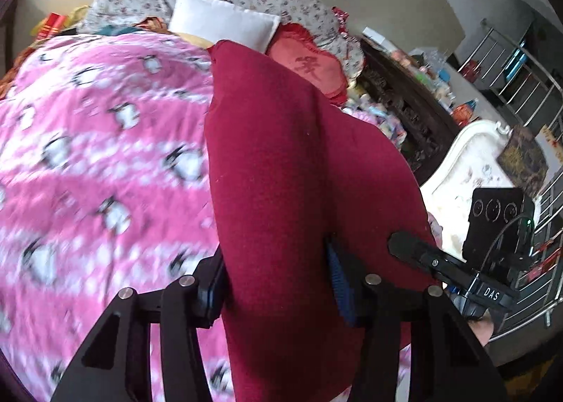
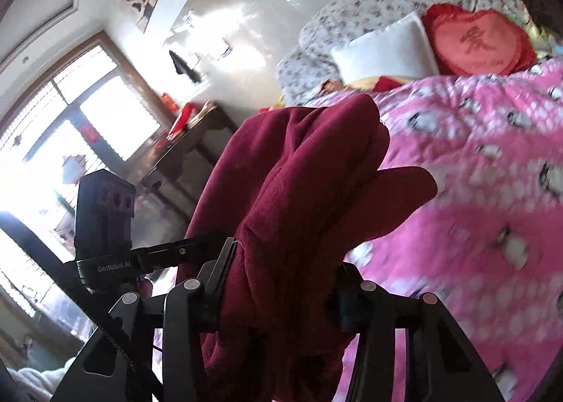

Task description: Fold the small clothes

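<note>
Claws (image 1: pixel 278 289) clamping maroon garment (image 2: pixel 299 191)

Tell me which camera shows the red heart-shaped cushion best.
The right wrist view: the heart cushion shows whole there, frill and printed character included, beside the white pillow. The left wrist view shows only part; the maroon garment covers its near edge.

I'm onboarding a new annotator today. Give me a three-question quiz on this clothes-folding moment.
1. True or false: both grippers clamp the dark red garment.
2. What pattern is on the pink blanket?
A. stripes B. penguins C. stars
3. Which cushion lies beside the white pillow?

Key:
1. True: left gripper and right gripper both grip it.
2. B
3. The red heart-shaped cushion.
</note>
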Action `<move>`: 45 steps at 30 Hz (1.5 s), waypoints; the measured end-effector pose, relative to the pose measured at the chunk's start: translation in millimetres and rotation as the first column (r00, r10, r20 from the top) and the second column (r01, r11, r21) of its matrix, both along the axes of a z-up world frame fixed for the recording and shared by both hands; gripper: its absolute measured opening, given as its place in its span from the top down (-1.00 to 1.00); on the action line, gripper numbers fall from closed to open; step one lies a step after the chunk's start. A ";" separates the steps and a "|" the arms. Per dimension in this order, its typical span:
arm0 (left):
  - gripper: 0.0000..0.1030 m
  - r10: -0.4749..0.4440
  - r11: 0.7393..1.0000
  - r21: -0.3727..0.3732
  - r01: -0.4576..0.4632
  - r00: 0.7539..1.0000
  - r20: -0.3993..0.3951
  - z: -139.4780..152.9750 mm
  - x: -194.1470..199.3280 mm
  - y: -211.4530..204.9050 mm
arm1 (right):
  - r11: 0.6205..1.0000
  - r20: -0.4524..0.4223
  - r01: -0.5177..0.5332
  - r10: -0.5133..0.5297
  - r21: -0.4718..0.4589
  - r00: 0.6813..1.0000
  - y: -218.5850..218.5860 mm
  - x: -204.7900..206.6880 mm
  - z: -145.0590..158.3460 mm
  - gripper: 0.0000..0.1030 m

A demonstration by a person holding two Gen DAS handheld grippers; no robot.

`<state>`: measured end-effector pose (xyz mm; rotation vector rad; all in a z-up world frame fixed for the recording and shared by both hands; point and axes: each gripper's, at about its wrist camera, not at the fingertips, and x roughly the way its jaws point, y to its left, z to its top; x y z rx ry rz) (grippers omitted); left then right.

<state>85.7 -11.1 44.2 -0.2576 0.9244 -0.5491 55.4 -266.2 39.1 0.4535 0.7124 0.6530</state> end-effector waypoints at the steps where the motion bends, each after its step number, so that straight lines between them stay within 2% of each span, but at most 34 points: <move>1: 0.04 0.005 1.000 0.015 -0.005 1.000 -0.001 -3.0 -6.4 1.5 | 1.000 0.003 -0.009 0.009 -0.015 1.000 6.0 -6.0 -2.9 0.02; 5: 0.04 0.037 0.997 0.063 -0.034 0.999 -0.037 -39.3 -24.9 11.2 | 0.999 -0.077 -0.032 0.030 -0.019 0.997 22.6 -17.1 -40.1 0.01; 8: 0.02 0.063 0.993 0.104 -0.052 0.993 -0.102 -80.1 -24.5 11.2 | 0.997 -0.175 -0.019 0.005 -0.078 0.985 29.0 -17.1 -77.0 -0.09; 9: -0.05 0.071 0.992 0.117 -0.056 0.990 -0.125 -91.7 -24.1 10.5 | 0.994 -0.211 -0.013 -0.010 -0.108 0.978 29.8 -16.7 -87.2 -0.16; 10: -0.22 0.087 0.989 0.130 -0.070 0.988 -0.127 -100.7 -25.1 10.6 | 0.987 -0.235 -0.004 -0.034 -0.159 0.971 30.0 -18.3 -96.0 -0.23; 11: -0.28 0.105 0.987 0.131 -0.092 0.990 -0.098 -102.1 -29.3 13.0 | 0.981 -0.230 0.007 -0.052 -0.192 0.972 28.7 -21.5 -97.7 -0.37; 12: -0.34 0.117 0.984 0.143 -0.107 0.991 -0.064 -98.5 -33.4 13.5 | 0.978 -0.211 0.023 -0.068 -0.209 0.975 25.1 -26.2 -95.2 -0.44; 15: -0.34 0.141 0.972 0.192 -0.139 0.990 -0.001 -83.9 -41.2 11.5 | 0.976 -0.157 0.063 -0.097 -0.208 0.983 15.5 -40.8 -72.4 -0.43; 16: -0.34 0.152 0.967 0.207 -0.151 0.988 0.013 -80.5 -42.2 10.9 | 0.969 -0.114 0.081 -0.110 -0.232 0.987 16.0 -45.7 -61.3 -0.40; 18: -0.37 0.173 0.957 0.230 -0.179 0.984 0.047 -73.2 -43.5 9.8 | 0.949 -0.033 0.088 -0.102 -0.302 0.994 26.4 -54.2 -43.1 -0.12; 21: -0.43 0.210 0.936 0.272 -0.225 0.974 0.083 -72.5 -42.5 11.2 | 0.935 0.044 0.057 -0.044 -0.349 0.998 45.8 -58.6 -27.5 -0.01; 24: -0.47 0.224 0.936 0.267 -0.231 0.973 0.059 -80.7 -36.4 14.5 | 0.925 0.051 0.012 0.008 -0.379 0.999 62.8 -49.8 -33.8 0.04; 27: -0.60 0.237 0.935 0.257 -0.245 0.969 0.062 -85.2 -36.2 16.0 | 0.861 0.011 0.014 -0.010 -0.508 1.000 72.1 -37.1 -65.9 0.08; 28: -0.61 0.235 0.938 0.250 -0.242 0.970 0.055 -86.3 -35.6 16.5 | 0.850 -0.012 0.008 -0.016 -0.527 1.000 70.0 -35.2 -78.2 0.08; 29: -0.61 0.236 0.938 0.250 -0.241 0.970 0.052 -87.9 -38.0 16.0 | 0.849 -0.031 0.008 -0.029 -0.529 0.999 67.1 -32.3 -87.7 -0.03; 31: -0.61 0.244 0.930 0.265 -0.255 0.967 0.075 -86.9 -40.5 12.7 | 0.879 -0.048 0.025 -0.055 -0.476 0.997 58.1 -34.1 -91.3 -0.05; 33: -0.61 0.250 0.921 0.282 -0.269 0.963 0.100 -83.4 -44.4 10.3 | 0.883 -0.035 0.043 -0.067 -0.467 0.997 56.6 -40.0 -82.1 -0.06; 37: -0.61 0.270 0.906 0.297 -0.302 0.952 0.144 -73.2 -54.8 9.0 | 0.868 0.021 0.112 -0.116 -0.484 0.993 59.5 -59.2 -55.3 -0.19; 38: -0.61 0.274 0.902 0.302 -0.308 0.950 0.152 -71.0 -57.3 8.8 | 0.864 0.039 0.130 -0.127 -0.487 0.991 60.3 -65.7 -48.7 -0.32; 39: -0.61 0.282 0.895 0.309 -0.321 0.945 0.165 -68.3 -60.8 8.8 | 0.855 0.067 0.158 -0.143 -0.494 0.987 61.7 -71.1 -40.9 -0.44; 43: -0.62 0.312 0.871 0.318 -0.375 0.921 0.233 -55.4 -77.4 11.4 | 0.814 0.151 0.253 -0.204 -0.523 0.967 68.7 -85.9 -24.3 -0.57; 45: -0.63 0.323 0.864 0.316 -0.392 0.913 0.250 -51.2 -83.5 13.5 | 0.796 0.170 0.290 -0.235 -0.532 0.957 70.5 -89.7 -20.5 -0.72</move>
